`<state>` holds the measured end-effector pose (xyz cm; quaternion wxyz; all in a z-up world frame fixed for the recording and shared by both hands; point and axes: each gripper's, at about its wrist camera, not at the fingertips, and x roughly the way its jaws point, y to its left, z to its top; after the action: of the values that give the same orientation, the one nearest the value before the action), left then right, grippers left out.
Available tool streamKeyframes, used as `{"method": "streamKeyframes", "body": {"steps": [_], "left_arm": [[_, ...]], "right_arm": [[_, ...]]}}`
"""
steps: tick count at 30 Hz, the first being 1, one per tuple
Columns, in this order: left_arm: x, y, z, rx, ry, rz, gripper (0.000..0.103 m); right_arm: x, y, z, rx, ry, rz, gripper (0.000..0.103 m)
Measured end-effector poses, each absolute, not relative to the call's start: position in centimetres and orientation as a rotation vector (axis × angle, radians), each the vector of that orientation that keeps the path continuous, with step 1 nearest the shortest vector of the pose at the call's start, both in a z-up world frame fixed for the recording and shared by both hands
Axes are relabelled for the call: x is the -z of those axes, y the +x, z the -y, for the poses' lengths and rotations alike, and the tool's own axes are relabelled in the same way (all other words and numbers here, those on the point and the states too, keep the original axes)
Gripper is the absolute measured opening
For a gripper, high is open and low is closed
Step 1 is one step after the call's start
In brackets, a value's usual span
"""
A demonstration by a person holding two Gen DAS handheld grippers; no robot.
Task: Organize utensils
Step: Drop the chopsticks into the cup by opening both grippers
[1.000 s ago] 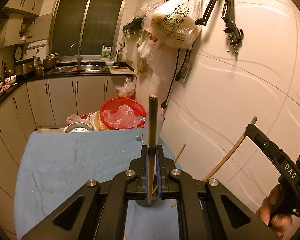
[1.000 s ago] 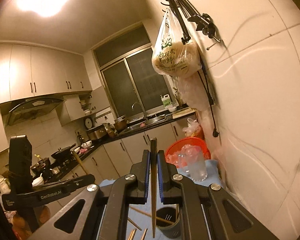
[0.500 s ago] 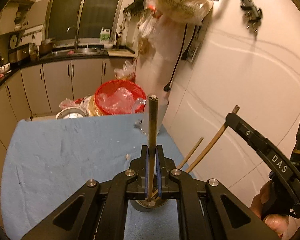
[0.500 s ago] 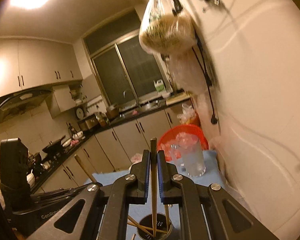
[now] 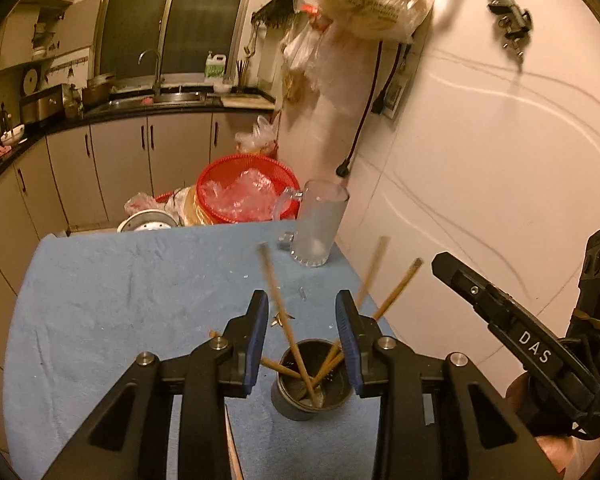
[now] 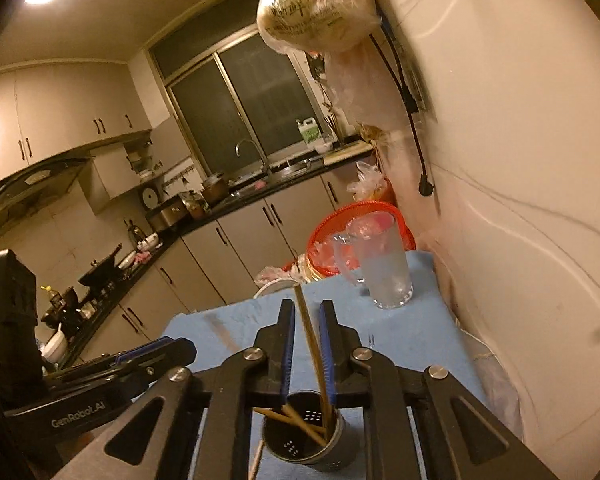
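Observation:
A metal cup (image 5: 300, 404) stands on the blue cloth (image 5: 120, 300) and holds several wooden chopsticks. My left gripper (image 5: 302, 316) hangs just above it. Its jaws are opening, and a blurred chopstick (image 5: 278, 300) leans loose between them with its lower end in the cup. In the right wrist view my right gripper (image 6: 306, 340) is over the same cup (image 6: 336, 456). Its jaws are opening too, and a tilted chopstick (image 6: 308, 332) stands in the gap with its tip down in the cup. From the left wrist view the right gripper (image 5: 444, 262) reaches in from the right.
A frosted glass mug (image 5: 318, 232) stands at the cloth's far right corner by the white wall. Behind the table are a red basket (image 5: 244, 184) and a metal bowl (image 5: 148, 222). A loose chopstick (image 6: 256, 460) lies on the cloth near the cup.
Both grippers came down over the cup. The left jaws spread and let go of their chopstick, which tipped over in the cup. The right jaws parted slightly around theirs.

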<state>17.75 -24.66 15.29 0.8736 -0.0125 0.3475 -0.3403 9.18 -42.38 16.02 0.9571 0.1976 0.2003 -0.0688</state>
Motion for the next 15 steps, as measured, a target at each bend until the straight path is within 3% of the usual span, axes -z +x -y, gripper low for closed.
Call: {"method": "streamKeyframes", "body": {"steps": [8,15], "left_arm": [[-17.8,14.7,21.0,0.716,-0.057,-0.662,0.036],[-16.5,12.7,15.5,0.669,-0.088,-0.678,0.037]], "right_arm": [[-18.8,4.5,39.9,0.089,0.404,-0.34,0.016],[-16.8,1.6,36.0,0.004,0.404,-0.405,0.027]]}}
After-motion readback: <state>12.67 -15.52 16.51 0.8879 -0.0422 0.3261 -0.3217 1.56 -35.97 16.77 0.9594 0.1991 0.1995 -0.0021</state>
